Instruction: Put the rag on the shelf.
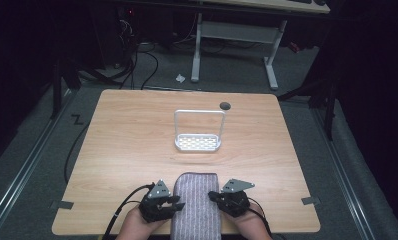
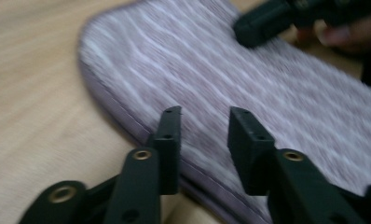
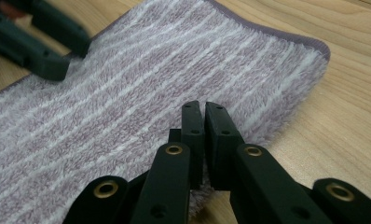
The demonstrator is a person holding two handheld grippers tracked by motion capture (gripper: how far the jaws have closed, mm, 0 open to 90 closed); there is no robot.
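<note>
Towel [image 1: 195,205] lies at the surface's near edge, long axis running away from you, between both grippers.
Left gripper [image 2: 203,122]: jaws apart over its left edge. Right gripper [image 3: 204,116]: jaws pinching the right edge.

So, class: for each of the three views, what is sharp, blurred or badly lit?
High view: table evenly lit, white rack bright, surroundings nearly black. Left gripper view: striped towel and wood smeared by blur, the left tongs sharper. Right gripper view: towel pile crisp, the other tongs at top left soft.
</note>
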